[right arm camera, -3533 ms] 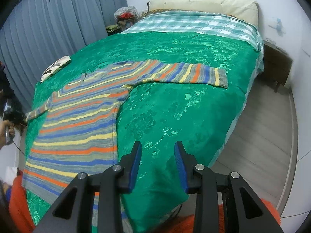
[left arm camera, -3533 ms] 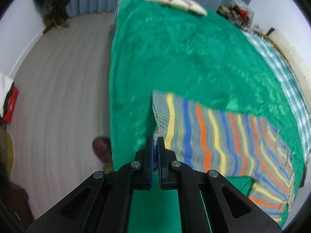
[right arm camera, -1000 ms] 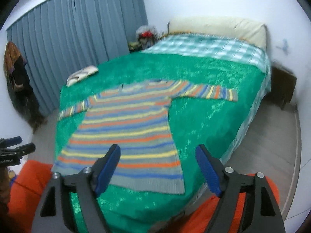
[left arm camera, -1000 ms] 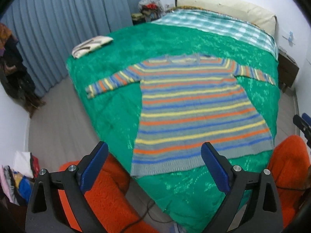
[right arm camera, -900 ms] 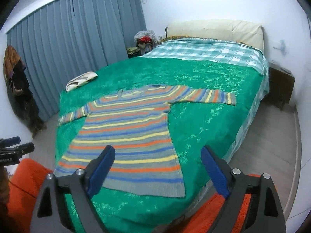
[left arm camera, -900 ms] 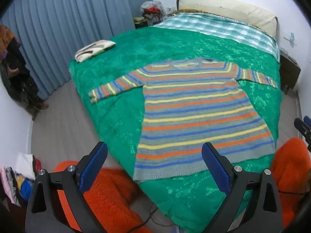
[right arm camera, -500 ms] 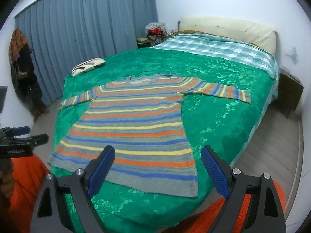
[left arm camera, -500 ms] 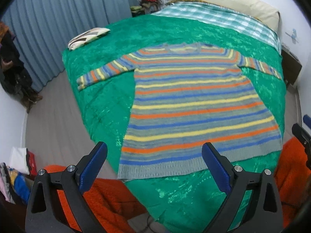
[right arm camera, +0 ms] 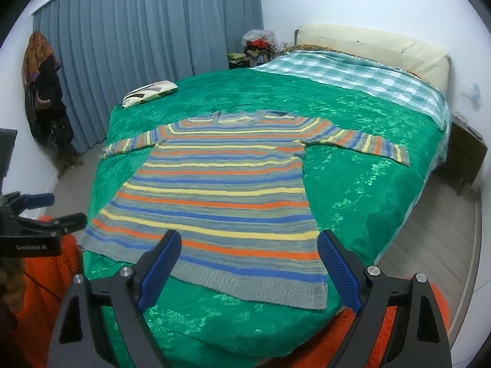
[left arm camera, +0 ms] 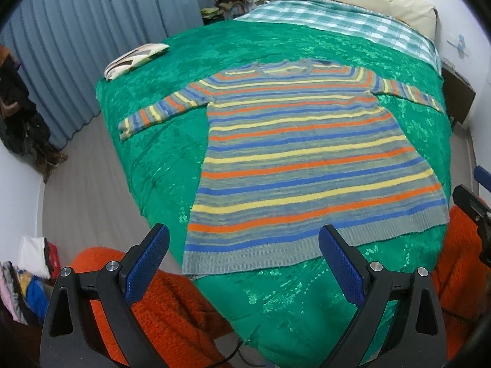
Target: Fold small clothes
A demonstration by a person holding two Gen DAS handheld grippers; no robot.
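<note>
Striped sweater (left arm camera: pixel 294 165) lies flat and face up on the green bedspread (left arm camera: pixel 172 141), its grey hem nearest to both tongs and its sleeves spread out to either side. Left tongs (left arm camera: pixel 242 263) hover above the near edge of the bed with jaws wide apart and nothing between them; the hem's left corner sits just beyond them. Right tongs (right arm camera: pixel 250 266) are likewise wide and empty, poised over the hem's right part, with the sweater's right sleeve stretching away ahead and to their right. An orange knitted sleeve (right arm camera: pixel 40 303) of the person shows close below both tongs. Farther off, past the neckline, a folded pale cloth (right arm camera: pixel 150 93) rests near the bedspread's far left corner, then a checked sheet (right arm camera: pixel 353 73) and a cream pillow (right arm camera: pixel 377 49). Blue curtains (right arm camera: pixel 147 33) hang behind.
</note>
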